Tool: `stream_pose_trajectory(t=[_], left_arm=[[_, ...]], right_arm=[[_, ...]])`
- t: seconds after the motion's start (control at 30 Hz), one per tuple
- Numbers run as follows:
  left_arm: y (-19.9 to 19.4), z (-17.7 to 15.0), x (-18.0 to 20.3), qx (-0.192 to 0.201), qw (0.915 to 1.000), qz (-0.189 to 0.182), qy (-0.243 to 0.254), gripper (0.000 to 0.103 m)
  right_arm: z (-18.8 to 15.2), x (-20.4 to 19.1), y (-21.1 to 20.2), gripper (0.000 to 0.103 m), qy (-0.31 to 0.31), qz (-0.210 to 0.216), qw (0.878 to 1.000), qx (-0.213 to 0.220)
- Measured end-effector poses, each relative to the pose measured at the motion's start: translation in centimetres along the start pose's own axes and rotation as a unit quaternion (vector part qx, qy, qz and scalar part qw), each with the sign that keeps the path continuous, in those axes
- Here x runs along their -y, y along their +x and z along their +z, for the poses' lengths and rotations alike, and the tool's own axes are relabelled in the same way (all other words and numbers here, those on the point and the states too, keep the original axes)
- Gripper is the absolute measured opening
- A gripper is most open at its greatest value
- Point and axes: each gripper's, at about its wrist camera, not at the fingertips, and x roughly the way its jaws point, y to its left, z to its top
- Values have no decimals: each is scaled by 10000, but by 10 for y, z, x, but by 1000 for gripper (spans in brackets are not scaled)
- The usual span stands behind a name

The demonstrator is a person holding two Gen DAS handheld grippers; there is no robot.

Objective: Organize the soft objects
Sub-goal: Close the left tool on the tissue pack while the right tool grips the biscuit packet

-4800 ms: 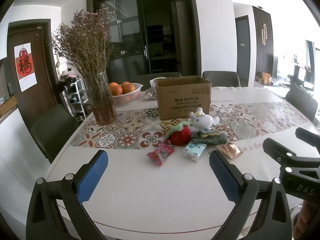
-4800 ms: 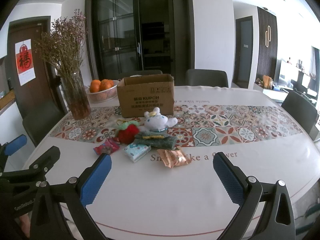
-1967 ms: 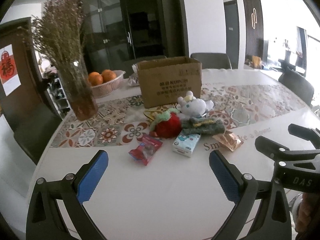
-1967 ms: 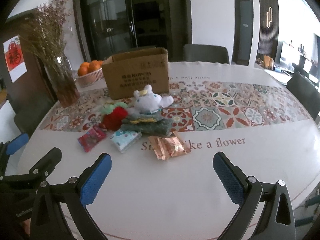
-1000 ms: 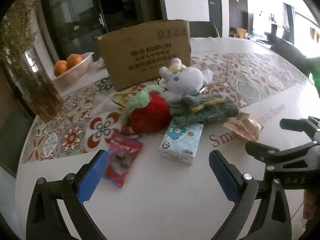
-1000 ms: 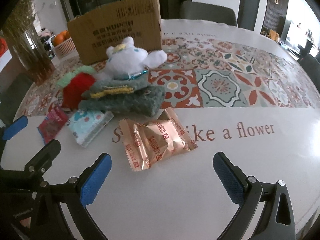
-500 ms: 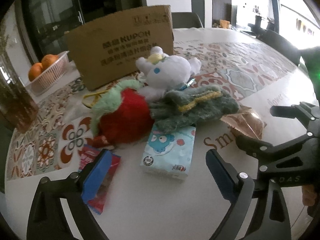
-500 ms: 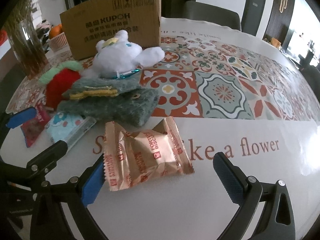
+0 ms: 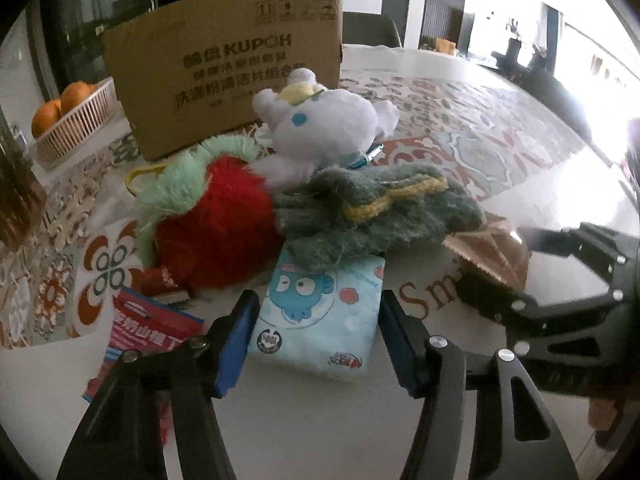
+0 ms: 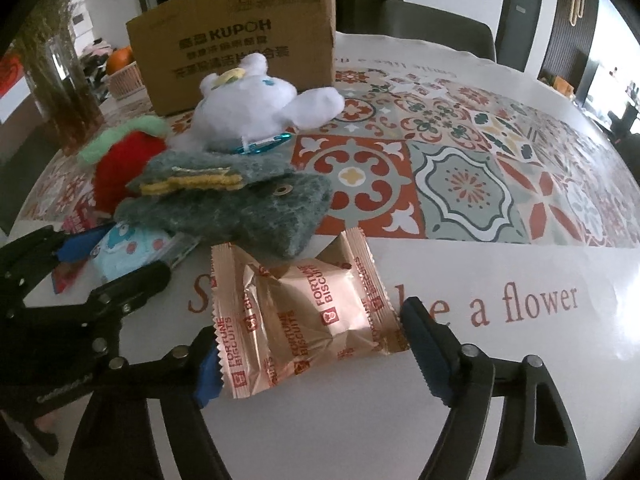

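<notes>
A blue tissue pack [image 9: 320,312] lies between the pads of my left gripper [image 9: 316,340], which is half closed around it; I cannot tell if the pads touch it. A copper Fortune Biscuits packet [image 10: 296,316] lies between the pads of my right gripper [image 10: 316,352], also narrowed, its left pad at the packet's edge. Behind them are a grey-green knit pouch [image 9: 372,216] [image 10: 228,208], a red strawberry plush [image 9: 212,224] [image 10: 124,160] and a white plush animal [image 9: 320,128] [image 10: 248,104]. A cardboard box [image 9: 224,60] [image 10: 236,36] stands behind the pile.
A red snack packet [image 9: 144,336] lies left of the tissue pack. A basket of oranges [image 9: 68,116] and a glass vase [image 10: 68,92] stand at the far left. The white table [image 10: 520,360] carries a patterned tile runner [image 10: 460,160]. Chairs stand beyond the table.
Both grippers have moved forward and down to the pile and narrowed. The left now brackets the tissue pack, the right the biscuit packet.
</notes>
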Motion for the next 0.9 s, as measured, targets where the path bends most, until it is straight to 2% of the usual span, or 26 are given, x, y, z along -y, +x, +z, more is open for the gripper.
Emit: stream_pose_trajectory(t=[0.23,0.63,0.9], left_arm=[[-5,-4,-3,-31,9993,-114,-354,57],[-40,-24,2,-3,9982,-72,-595,55],[-77,-29,3,334,9972,37,-668,54]], right_arm=[[-1,-1,-8,60,53,137,9999,77],[-17,-4,-29,57,247,377,9990,52],[-18,-12,-57,57,144,412,9985,323]])
